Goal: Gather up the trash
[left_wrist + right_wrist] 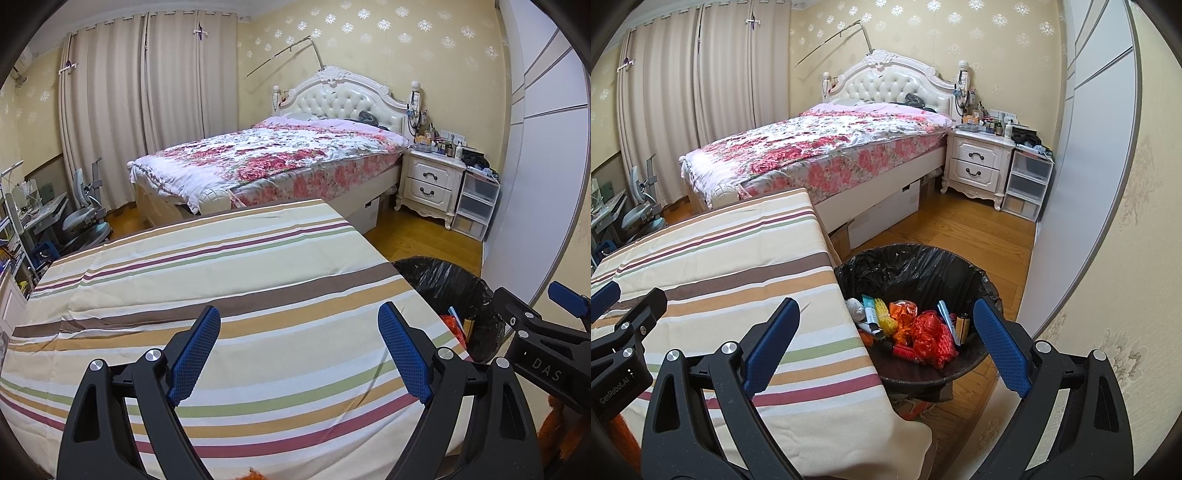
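A round bin lined with a black bag [916, 266] stands on the floor at the right edge of the striped table [738, 258]. It holds several pieces of trash [923, 328]: red and orange wrappers, a yellow net, batteries. My right gripper [886, 339] is open and empty, above the near rim of the bin and the table's edge. My left gripper [299, 347] is open and empty over the striped tablecloth [221, 280]. The bin [454, 291] shows at the right in the left wrist view, with the right gripper [546, 332] beside it. The left gripper [624, 325] shows at the left in the right wrist view.
A bed with a floral cover [827, 147] stands beyond the table. A white nightstand [979, 162] and plastic drawers [1027, 184] stand to its right. A wardrobe [1082, 184] lines the right wall. A desk and chair [74, 210] stand at far left. Something orange [561, 432] lies low right.
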`<state>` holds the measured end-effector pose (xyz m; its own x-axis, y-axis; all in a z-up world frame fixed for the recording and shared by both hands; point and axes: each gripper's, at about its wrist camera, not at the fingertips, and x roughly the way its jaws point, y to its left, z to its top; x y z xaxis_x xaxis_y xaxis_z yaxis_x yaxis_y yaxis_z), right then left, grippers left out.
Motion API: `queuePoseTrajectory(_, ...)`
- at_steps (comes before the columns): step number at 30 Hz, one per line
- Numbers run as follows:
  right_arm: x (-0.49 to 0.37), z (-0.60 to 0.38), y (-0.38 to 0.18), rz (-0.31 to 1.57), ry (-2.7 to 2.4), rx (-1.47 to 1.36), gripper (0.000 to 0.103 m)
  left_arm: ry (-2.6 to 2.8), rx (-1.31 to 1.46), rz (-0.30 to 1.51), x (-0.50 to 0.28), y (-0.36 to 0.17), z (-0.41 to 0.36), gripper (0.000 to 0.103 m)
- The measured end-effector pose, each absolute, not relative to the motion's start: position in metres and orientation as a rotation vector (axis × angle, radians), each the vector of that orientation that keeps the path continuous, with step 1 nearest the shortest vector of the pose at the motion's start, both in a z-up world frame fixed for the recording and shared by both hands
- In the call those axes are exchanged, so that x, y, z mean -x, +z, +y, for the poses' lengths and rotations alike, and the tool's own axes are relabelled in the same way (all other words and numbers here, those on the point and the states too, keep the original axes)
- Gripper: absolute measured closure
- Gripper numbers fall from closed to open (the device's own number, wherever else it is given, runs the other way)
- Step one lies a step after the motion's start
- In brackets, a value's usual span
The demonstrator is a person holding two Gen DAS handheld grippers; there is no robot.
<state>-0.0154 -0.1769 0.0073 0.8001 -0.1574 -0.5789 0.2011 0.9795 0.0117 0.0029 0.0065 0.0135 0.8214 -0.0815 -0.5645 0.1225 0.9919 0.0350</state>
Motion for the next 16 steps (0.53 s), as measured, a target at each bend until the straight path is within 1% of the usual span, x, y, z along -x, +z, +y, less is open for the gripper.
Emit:
queuePoseTrajectory(8, 0.016, -0.175, 0.007, 0.616, -0.187, -0.073, 0.010, -0.090, -0.074, 0.580, -0.004, 0.015, 0.008, 0.018)
queuePoseTrajectory(16, 0.006, -0.146, -0.004, 0.643, -0.123, -0.040, 0.010, -0.042, -0.048, 0.660, -0.020, 0.002, 0.032, 0.018)
